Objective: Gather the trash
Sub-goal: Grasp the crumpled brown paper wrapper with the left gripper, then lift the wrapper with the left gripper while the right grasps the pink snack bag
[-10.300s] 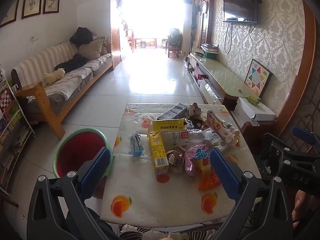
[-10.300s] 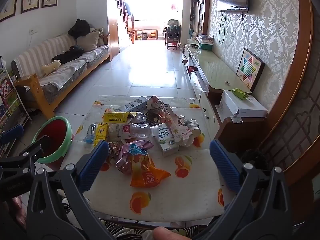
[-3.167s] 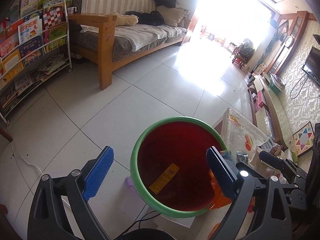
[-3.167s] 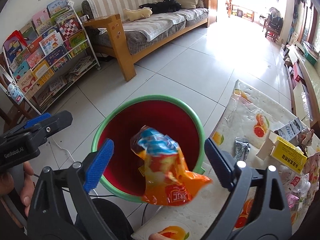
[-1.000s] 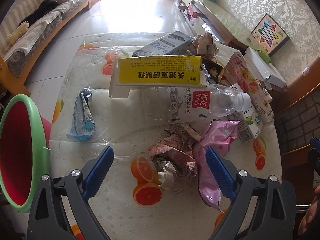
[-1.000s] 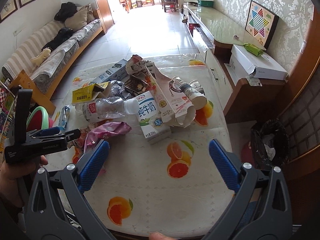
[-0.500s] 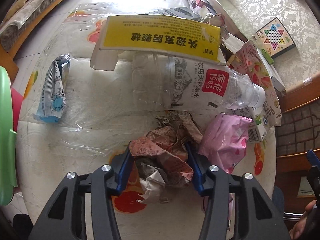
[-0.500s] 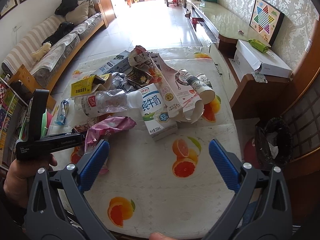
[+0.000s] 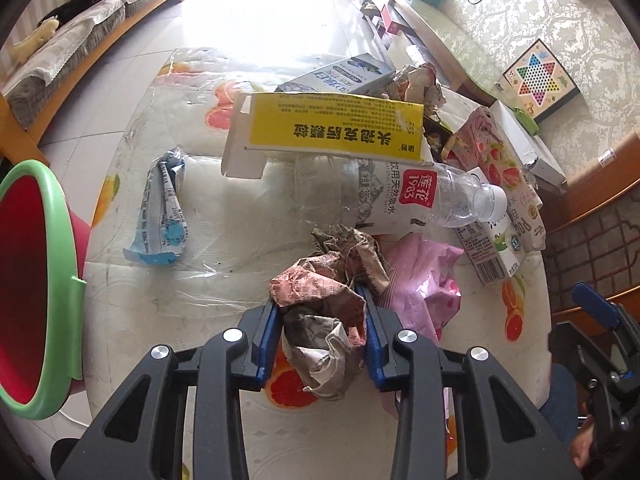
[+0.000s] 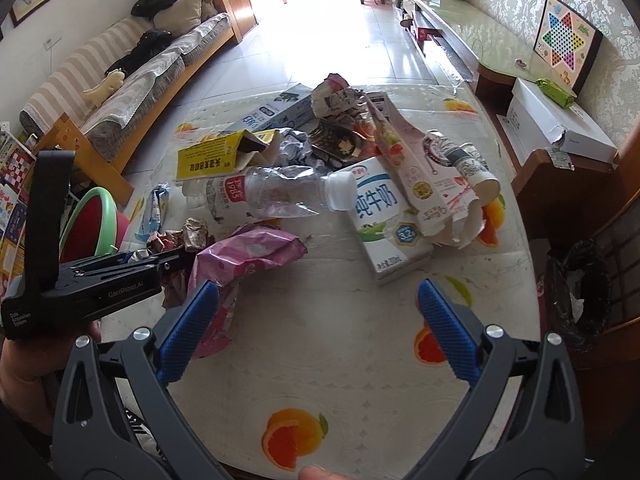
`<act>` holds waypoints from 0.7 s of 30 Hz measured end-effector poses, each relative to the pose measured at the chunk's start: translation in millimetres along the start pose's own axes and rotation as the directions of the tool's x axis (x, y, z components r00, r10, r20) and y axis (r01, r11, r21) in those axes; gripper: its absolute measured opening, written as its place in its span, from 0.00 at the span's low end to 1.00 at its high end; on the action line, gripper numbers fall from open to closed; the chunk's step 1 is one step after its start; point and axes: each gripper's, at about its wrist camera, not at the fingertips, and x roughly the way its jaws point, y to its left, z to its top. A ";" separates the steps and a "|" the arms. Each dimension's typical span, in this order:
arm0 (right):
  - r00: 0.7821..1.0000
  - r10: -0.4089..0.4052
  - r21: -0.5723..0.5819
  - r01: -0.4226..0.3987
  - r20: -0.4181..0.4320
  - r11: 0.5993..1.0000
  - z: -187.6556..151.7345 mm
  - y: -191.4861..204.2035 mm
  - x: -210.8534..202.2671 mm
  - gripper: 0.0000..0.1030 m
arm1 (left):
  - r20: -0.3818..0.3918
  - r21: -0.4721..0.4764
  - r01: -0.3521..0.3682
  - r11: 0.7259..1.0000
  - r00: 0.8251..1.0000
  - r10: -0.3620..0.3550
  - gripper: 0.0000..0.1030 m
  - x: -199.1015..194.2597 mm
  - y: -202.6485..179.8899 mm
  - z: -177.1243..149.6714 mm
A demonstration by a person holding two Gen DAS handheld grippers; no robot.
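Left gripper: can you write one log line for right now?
left gripper | jaws closing on paper wad | right gripper | open, empty | bin | beside table

Striped sofa (image 10: 120,60), checkers board (image 10: 566,42), white box (image 10: 560,124)

Crumpled brown-and-pink paper wad (image 9: 324,312) on the table, clear bottle (image 9: 384,200) lying beyond, pink wrapper (image 9: 420,276) beside it

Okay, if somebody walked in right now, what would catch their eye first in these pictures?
Probably the left gripper, jaws closing on a crumpled paper wad at the table's near edge. Behind it, a heap of trash: a yellow carton lying over a clear plastic bottle. A red bin with a green rim stands left of the table.
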 end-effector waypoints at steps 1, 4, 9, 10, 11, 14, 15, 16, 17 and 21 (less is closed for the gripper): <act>1.000 0.011 -0.001 -0.011 -0.006 1.000 1.1 5.1 3.2 0.95 | 0.009 0.003 -0.014 1.000 1.000 0.014 0.32 -4.3 4.1 -0.8; 0.999 0.045 0.002 -0.045 -0.018 0.999 3.7 18.6 11.7 0.95 | 0.014 -0.014 -0.005 1.000 1.000 0.005 0.32 -10.9 17.5 -1.6; 0.996 0.080 0.006 -0.079 -0.043 0.997 5.2 37.7 24.3 0.95 | 0.036 -0.041 -0.004 0.999 0.999 0.006 0.32 -20.3 35.3 -3.6; 0.995 0.085 0.008 -0.085 -0.046 0.996 5.2 40.3 25.9 0.95 | 0.042 -0.048 -0.004 0.999 0.999 0.006 0.32 -22.7 38.4 -6.1; 0.995 0.091 0.009 -0.090 -0.050 0.996 5.3 43.3 27.8 0.95 | 0.049 -0.050 -0.009 0.999 0.999 0.012 0.32 -25.9 41.5 -7.9; 0.993 0.103 0.009 -0.103 -0.065 0.995 5.6 52.5 35.7 0.95 | 0.080 -0.048 -0.034 0.998 0.996 0.038 0.32 -36.9 48.2 -9.0; 0.992 0.106 0.008 -0.106 -0.069 0.994 5.2 55.6 38.4 0.95 | 0.088 -0.049 -0.038 0.998 0.995 0.042 0.32 -40.3 50.3 -9.4; 0.991 0.108 0.006 -0.108 -0.075 0.994 4.9 58.8 41.7 0.95 | 0.095 -0.052 -0.041 0.998 0.994 0.046 0.32 -43.7 53.4 -9.5; 0.991 0.109 0.004 -0.109 -0.081 0.994 4.6 61.9 45.5 0.95 | 0.102 -0.055 -0.045 0.997 0.993 0.051 0.32 -47.3 56.7 -9.8; 0.985 0.122 0.005 -0.122 -0.118 0.992 1.2 74.2 64.3 0.95 | 0.128 -0.085 -0.046 0.995 0.990 0.057 0.32 -61.5 74.0 -11.9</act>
